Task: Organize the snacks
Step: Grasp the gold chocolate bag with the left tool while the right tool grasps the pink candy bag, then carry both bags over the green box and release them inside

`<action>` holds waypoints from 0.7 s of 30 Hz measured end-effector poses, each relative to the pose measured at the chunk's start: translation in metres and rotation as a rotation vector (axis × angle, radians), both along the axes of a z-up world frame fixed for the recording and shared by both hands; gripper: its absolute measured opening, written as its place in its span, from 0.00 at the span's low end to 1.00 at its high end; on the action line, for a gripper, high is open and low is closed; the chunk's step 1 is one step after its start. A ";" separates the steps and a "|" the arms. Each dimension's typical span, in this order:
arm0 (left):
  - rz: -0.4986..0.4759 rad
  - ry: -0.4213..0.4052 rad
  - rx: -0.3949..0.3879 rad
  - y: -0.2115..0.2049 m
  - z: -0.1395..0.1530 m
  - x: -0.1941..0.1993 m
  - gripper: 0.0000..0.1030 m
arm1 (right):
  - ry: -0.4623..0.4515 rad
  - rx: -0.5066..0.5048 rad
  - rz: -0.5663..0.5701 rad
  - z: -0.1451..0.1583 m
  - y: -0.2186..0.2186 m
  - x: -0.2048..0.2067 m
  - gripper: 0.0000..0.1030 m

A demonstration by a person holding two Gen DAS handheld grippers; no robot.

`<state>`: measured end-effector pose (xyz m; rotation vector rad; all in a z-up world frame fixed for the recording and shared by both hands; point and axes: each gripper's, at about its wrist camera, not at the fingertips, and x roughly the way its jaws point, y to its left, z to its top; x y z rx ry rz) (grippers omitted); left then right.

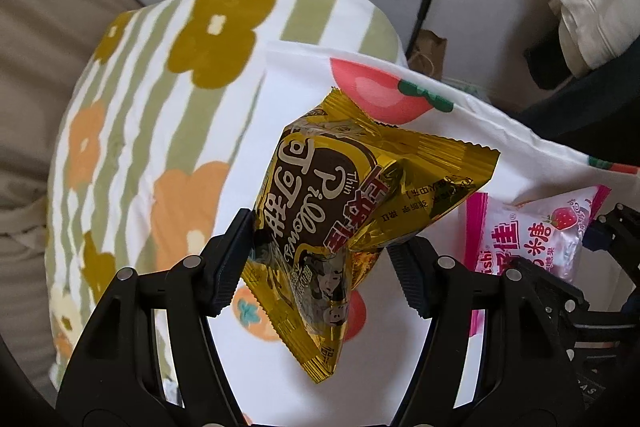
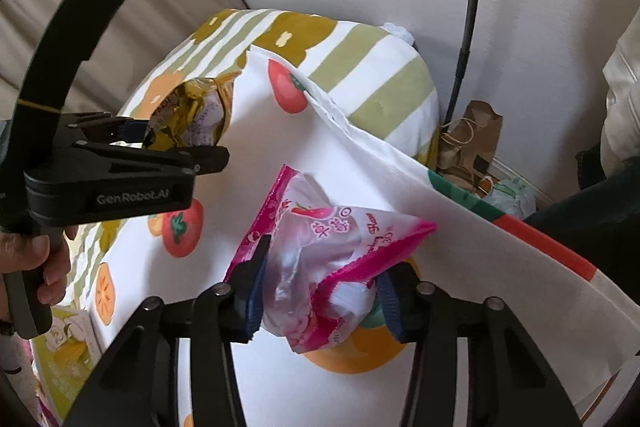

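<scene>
Left wrist view: the left gripper [image 1: 320, 247] is holding the gold snack packet [image 1: 340, 219], with its jaws closed part-way onto the packet's crumpled lower half. The packet's long axis is running forward along the fingers and tilting to the right, so the sealed top end is hanging above the white fruit-print cloth [image 1: 288, 107]. The pink snack packet [image 1: 536, 227] is sitting just to the right, near the cloth's right edge.

Right wrist view: the right gripper [image 2: 320, 287] is pinching the pink snack packet [image 2: 320, 251] across its middle, jaws narrowed onto it, with one corner pointing right toward the cloth's far right edge. The left gripper [image 2: 176, 135] is lying to the left and further forward, carrying the gold snack packet [image 2: 196, 111] by the cloth's far left edge. Both packets are being held off the fruit-print cloth [image 2: 340, 155]; judged from this, the left gripper is nearer the flowered cushion [image 2: 360, 67].
</scene>
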<state>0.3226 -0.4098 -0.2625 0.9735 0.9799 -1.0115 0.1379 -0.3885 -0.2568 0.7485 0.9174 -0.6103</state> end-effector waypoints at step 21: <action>0.457 -0.130 -0.283 0.169 0.191 -0.037 0.61 | -0.185 -0.142 0.420 0.113 0.034 0.011 0.42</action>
